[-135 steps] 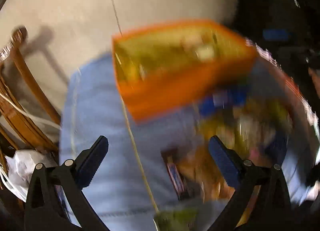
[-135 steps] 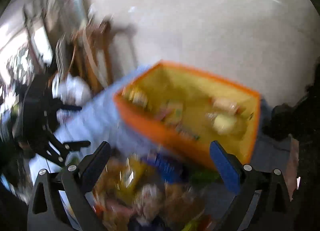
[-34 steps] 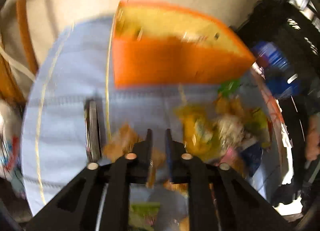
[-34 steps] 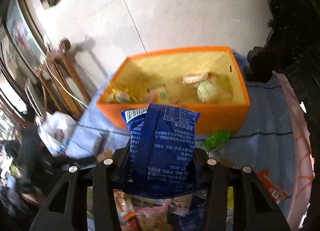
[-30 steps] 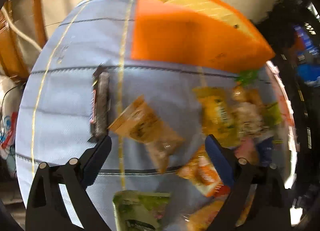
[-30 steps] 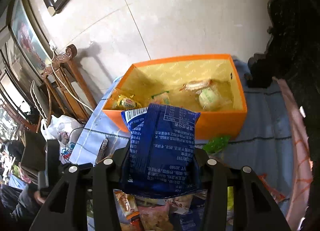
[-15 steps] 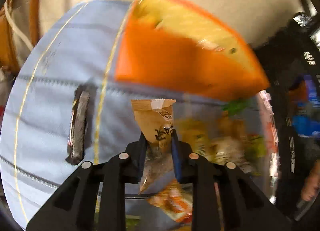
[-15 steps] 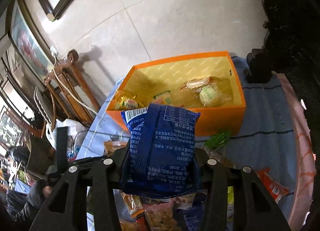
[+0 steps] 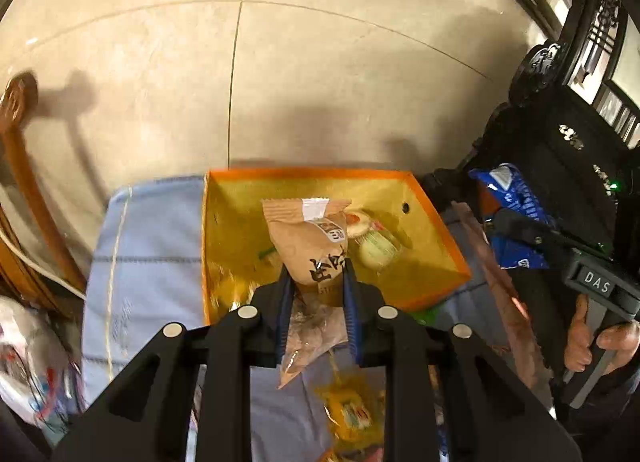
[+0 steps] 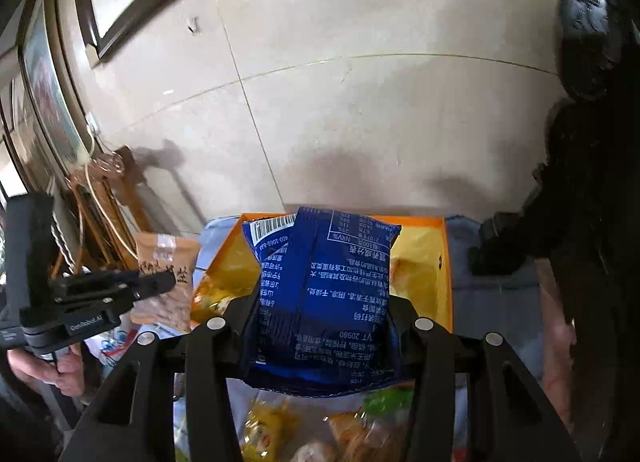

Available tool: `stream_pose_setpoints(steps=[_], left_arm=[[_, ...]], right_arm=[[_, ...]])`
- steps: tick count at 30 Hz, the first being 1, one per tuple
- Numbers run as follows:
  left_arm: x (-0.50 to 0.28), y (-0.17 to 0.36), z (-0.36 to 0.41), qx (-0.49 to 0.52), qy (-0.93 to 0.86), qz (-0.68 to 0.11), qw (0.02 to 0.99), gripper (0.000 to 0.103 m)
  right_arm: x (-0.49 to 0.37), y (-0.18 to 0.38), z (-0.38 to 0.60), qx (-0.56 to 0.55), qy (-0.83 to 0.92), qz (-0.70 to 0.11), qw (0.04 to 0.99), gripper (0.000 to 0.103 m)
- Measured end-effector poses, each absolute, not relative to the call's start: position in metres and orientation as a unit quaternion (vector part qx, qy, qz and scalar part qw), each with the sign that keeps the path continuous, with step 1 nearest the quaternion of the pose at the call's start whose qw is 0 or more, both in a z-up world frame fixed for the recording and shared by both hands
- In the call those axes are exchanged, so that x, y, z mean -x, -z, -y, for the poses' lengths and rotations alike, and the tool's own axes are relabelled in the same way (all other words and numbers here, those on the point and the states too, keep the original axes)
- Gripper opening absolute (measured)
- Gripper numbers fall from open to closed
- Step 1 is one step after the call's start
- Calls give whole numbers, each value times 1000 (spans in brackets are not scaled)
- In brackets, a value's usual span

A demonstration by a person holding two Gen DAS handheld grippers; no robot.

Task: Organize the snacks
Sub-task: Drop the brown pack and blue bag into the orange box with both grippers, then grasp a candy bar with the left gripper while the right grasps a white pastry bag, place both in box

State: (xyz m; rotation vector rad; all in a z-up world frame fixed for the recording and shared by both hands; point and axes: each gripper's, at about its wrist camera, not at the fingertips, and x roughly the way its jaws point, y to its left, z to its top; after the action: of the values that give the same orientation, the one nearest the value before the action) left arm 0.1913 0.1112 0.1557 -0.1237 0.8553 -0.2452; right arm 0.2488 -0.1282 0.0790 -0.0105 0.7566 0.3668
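In the left wrist view, nearest the lens, the left gripper (image 9: 316, 282) has its jaws clamped on a tan snack packet (image 9: 310, 244) — the packet's clear lower end hangs down between the fingers, its printed top stands up toward 12 o'clock. Below, at 6 o'clock, a yellow packet (image 9: 348, 410) lies on the blue cloth (image 9: 148, 246). Beyond the jaws sits the orange box (image 9: 448, 250), open-topped, with a pale round snack (image 9: 378, 250) inside at about 1 o'clock of the tan packet. At 3 o'clock a hand (image 9: 592, 338) grips the other tool's handle. In the right wrist view the right gripper (image 10: 322, 314) is closed on a dark blue snack bag (image 10: 324, 294), held upright before the box — more loose snacks (image 10: 320, 434) lie at 6 o'clock. Farthest, the tiled floor (image 9: 320, 82).
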Motion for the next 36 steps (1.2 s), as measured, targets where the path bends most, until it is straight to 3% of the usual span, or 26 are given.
stream_pose_setpoints(steps=[2, 4, 5, 6, 11, 19, 23, 29, 31, 32, 35, 36], left_arm=[[-207, -151, -106, 57, 115, -421, 898, 22], [-216, -143, -103, 72, 135, -423, 893, 25], [-216, -136, -105, 82, 149, -423, 890, 57], [-220, -131, -106, 93, 149, -429, 886, 99], [-185, -101, -121, 47, 99, -422, 900, 99], [-128, 19, -153, -78, -28, -506, 858, 99], [-122, 58, -165, -59, -18, -542, 838, 99], [-131, 94, -176, -5, -17, -550, 835, 99], [-131, 94, -178, 6, -21, -536, 844, 96], [-129, 93, -178, 2, -19, -534, 845, 90], [-121, 82, -171, -13, 19, -534, 845, 21], [-120, 81, -170, -10, 21, -543, 839, 20]], right_arm=[[-262, -77, 125, 9, -174, -370, 913, 49], [-276, -74, 128, -1, -156, -368, 917, 56], [-282, -73, 131, 2, -145, -358, 922, 74], [-283, -72, 131, 6, -140, -353, 925, 91], [-246, -55, 143, -5, -184, -372, 910, 96], [-137, 74, 123, 97, -203, -515, 827, 95], [-122, 99, 126, 33, -211, -536, 817, 94], [-133, 120, 105, 66, -187, -526, 827, 94], [-135, 133, 105, 81, -148, -534, 829, 71], [-137, 138, 108, 86, -131, -543, 825, 50], [-136, 137, 123, 15, -116, -575, 810, 46], [-134, 135, 126, -1, -113, -578, 809, 46]])
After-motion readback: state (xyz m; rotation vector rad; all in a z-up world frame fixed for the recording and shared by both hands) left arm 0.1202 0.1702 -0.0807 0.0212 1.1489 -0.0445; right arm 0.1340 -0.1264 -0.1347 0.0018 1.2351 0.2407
